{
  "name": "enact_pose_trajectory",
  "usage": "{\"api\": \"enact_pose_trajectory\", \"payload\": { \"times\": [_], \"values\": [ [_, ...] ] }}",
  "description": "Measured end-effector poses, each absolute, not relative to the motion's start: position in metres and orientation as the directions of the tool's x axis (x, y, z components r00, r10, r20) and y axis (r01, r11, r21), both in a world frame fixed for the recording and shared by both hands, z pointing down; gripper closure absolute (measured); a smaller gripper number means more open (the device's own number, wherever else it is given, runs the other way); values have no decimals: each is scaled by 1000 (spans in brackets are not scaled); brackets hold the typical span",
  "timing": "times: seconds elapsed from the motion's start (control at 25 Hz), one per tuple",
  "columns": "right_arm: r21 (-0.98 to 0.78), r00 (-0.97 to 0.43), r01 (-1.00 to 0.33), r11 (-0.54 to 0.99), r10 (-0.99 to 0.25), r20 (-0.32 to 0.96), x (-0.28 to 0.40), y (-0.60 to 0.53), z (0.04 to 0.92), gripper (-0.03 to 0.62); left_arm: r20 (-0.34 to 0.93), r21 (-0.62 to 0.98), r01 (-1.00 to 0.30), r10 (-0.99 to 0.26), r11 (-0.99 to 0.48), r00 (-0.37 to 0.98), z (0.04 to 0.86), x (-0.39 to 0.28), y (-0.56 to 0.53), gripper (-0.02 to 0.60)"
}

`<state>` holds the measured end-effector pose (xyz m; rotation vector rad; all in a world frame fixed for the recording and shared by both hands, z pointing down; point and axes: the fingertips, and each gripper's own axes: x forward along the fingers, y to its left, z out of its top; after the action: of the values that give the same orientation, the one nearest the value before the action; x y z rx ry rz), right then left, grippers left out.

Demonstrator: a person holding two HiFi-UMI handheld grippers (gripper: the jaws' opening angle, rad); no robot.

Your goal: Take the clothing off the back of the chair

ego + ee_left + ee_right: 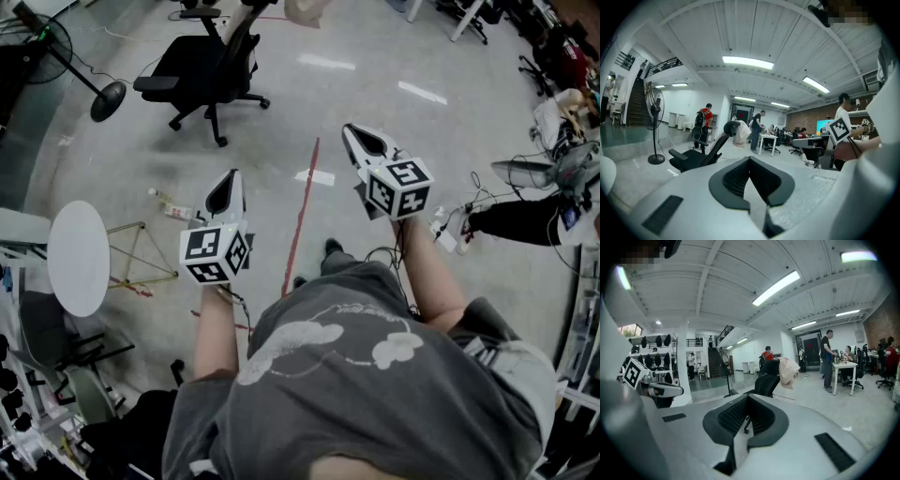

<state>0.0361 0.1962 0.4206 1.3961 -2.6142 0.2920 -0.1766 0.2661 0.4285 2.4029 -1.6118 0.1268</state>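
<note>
A black office chair (202, 66) stands on the floor some way ahead of me, at the top left of the head view. A pale beige garment (305, 11) hangs over the top of its backrest. The left gripper view shows the chair (693, 157) with the garment (740, 133) straight ahead; the right gripper view shows the chair (766, 380) and garment (788, 371) too. My left gripper (228, 183) (750, 161) and right gripper (361, 141) (747, 399) are both held out towards it, well short of it, shut and holding nothing.
A standing fan (94, 84) is left of the chair. A round white table (78, 258) stands at my left, with a bottle (169, 202) on the floor beside it. A red line (302, 211) runs along the floor. Cables and a power strip (450, 230) lie at the right. People stand at desks (756, 131) beyond.
</note>
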Motion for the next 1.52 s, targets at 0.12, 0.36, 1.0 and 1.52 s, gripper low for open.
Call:
{"api": "enact_pose_trajectory", "payload": {
  "times": [0.12,0.36,1.0,1.52],
  "values": [
    [-86,-550,-833,547,-803,229,38,199,415,602,203,148,-918,-898,-367,391,425,-171,266,581],
    [-73,-555,-829,554,-804,214,40,205,407,602,184,152,-917,-901,-369,393,417,-161,266,581],
    [-69,-538,-841,537,-813,223,40,236,421,602,196,178,-902,-884,-394,425,426,-162,275,581],
    [-131,-524,-852,507,-830,192,63,132,434,601,201,158,-924,-904,-349,376,424,-156,194,581]
  ]
}}
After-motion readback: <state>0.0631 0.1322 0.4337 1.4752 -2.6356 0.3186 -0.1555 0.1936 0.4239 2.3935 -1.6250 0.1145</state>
